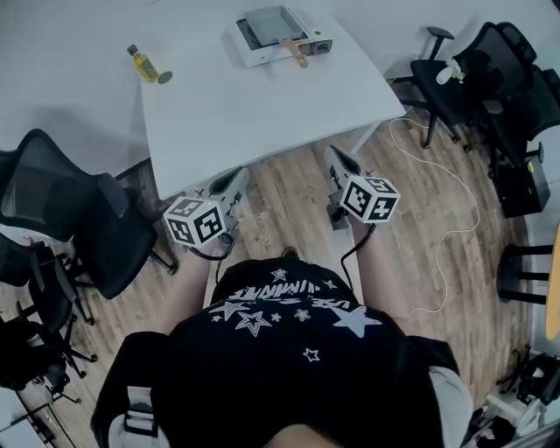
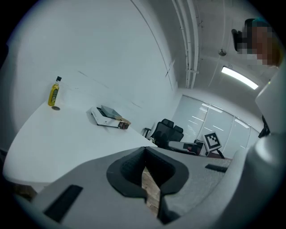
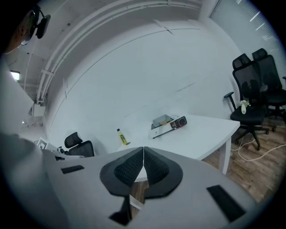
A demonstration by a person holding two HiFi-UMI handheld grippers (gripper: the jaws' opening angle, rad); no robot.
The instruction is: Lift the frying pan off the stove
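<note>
no brand or label reads clearly: the print on the person's black shirt (image 1: 289, 341) is white stars and a line of lettering too creased to make out, and each gripper's cube carries black-and-white square markers. the frying pan (image 1: 269, 26), flat, squarish and grey with a pale wooden handle (image 1: 296, 51), sits on the white boxy stove (image 1: 248, 54) at the far part of the smooth white table (image 1: 262, 114), well apart from both grippers. a small yellow bottle (image 1: 144, 64) stands on the table to the stove's left. the left gripper (image 1: 239, 175) and right gripper (image 1: 334, 156) are held low over the wood-plank floor (image 1: 420, 201) by the table's near edge, pointing toward it, each with its ribbed black pads pressed together on nothing.
</note>
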